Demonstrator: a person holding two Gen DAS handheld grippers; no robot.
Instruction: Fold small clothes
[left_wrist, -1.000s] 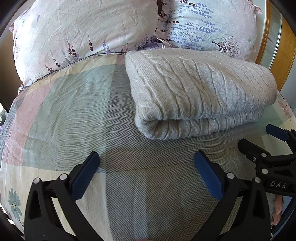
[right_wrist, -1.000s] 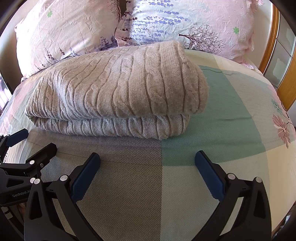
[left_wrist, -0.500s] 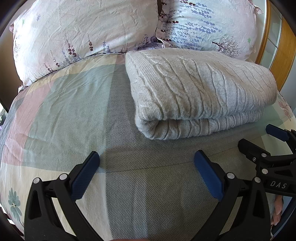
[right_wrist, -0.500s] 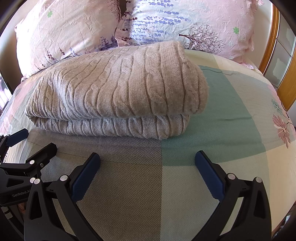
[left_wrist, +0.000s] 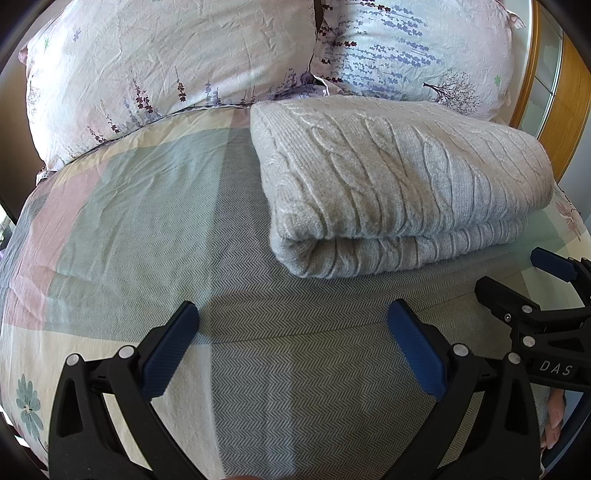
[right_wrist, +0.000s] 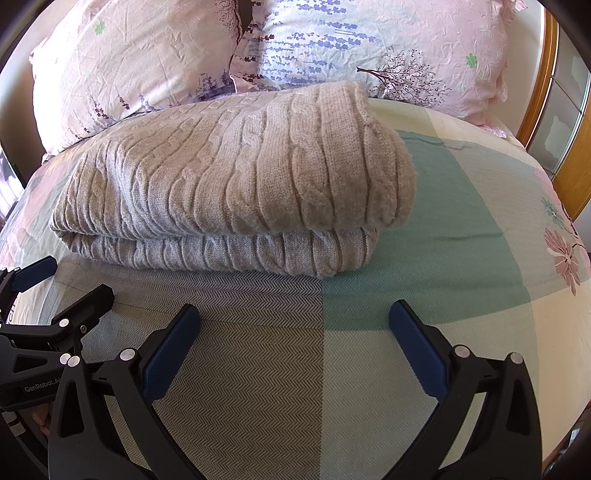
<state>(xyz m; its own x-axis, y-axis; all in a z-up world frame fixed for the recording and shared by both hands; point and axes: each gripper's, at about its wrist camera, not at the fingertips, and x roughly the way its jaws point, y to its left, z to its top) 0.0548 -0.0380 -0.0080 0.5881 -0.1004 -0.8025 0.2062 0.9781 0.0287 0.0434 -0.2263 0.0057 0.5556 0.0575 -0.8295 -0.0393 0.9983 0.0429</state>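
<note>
Folded grey-beige cable-knit sweater (left_wrist: 402, 177) lying on the pastel-checked herringbone bedspread (left_wrist: 147, 229), just before two floral pillows (right_wrist: 362, 48).

Left gripper (left_wrist: 291, 332) and right gripper (right_wrist: 293, 332) both gape wide, holding nothing, side by side near the sweater's front edge, not touching it.

Sweater (right_wrist: 236, 166) — thick cable-knit wool, beige, fuzzy, matt. Bedspread (right_wrist: 424, 258) — woven herringbone cloth, matt; pillows (left_wrist: 177, 62) in crinkled printed cotton. Headboard (right_wrist: 569, 177): glossy varnished wood.
</note>
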